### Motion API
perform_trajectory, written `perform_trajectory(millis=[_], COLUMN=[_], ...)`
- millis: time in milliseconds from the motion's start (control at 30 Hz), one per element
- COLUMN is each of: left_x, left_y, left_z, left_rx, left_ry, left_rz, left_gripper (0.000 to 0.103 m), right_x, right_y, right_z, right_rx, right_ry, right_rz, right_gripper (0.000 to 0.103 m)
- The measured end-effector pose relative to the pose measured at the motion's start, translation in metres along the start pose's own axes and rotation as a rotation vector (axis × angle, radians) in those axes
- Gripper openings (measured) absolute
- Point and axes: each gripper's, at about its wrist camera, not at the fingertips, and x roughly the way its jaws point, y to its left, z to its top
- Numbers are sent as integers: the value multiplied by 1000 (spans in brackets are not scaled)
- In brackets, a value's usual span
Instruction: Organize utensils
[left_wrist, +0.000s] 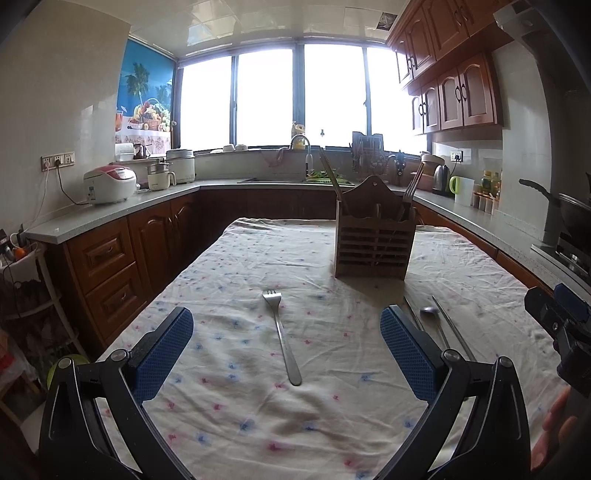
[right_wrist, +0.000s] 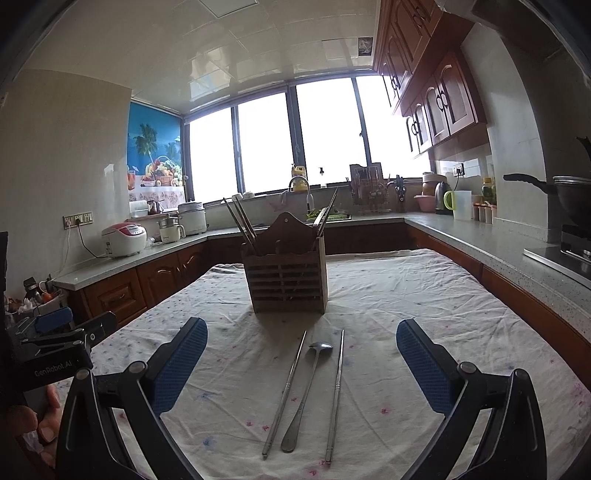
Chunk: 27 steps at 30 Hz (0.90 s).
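Judging by the table, sorting is only partly done: some chopsticks and forks already stand in the holder (right_wrist: 288, 275), while a fork (left_wrist: 281, 334), spoon (right_wrist: 309, 391) and two chopsticks (right_wrist: 284, 393) lie loose before the left gripper (left_wrist: 287, 354) and right gripper (right_wrist: 302, 367), both spread apart and empty.

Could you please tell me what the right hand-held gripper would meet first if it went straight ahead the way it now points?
Most likely the spoon, lying between two chopsticks on the cloth, centred between the open jaws of the right hand-held gripper. If it passed above them, the wooden holder beyond comes next; height is unclear.
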Motion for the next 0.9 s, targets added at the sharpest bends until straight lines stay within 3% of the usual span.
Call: perform_trajectory(millis=[533, 900], left_x=[3, 21], left_y=[-11, -19], left_z=[0, 2], left_rx=[46, 41], left_ry=[-8, 40], left_rz=[-5, -45], left_gripper=[103, 103], right_x=[7, 14], right_y=[-11, -19], right_z=[-10, -11], right_rx=[39, 58], right_ry=[31, 69], right_rz=[-9, -44], right_gripper=[103, 103])
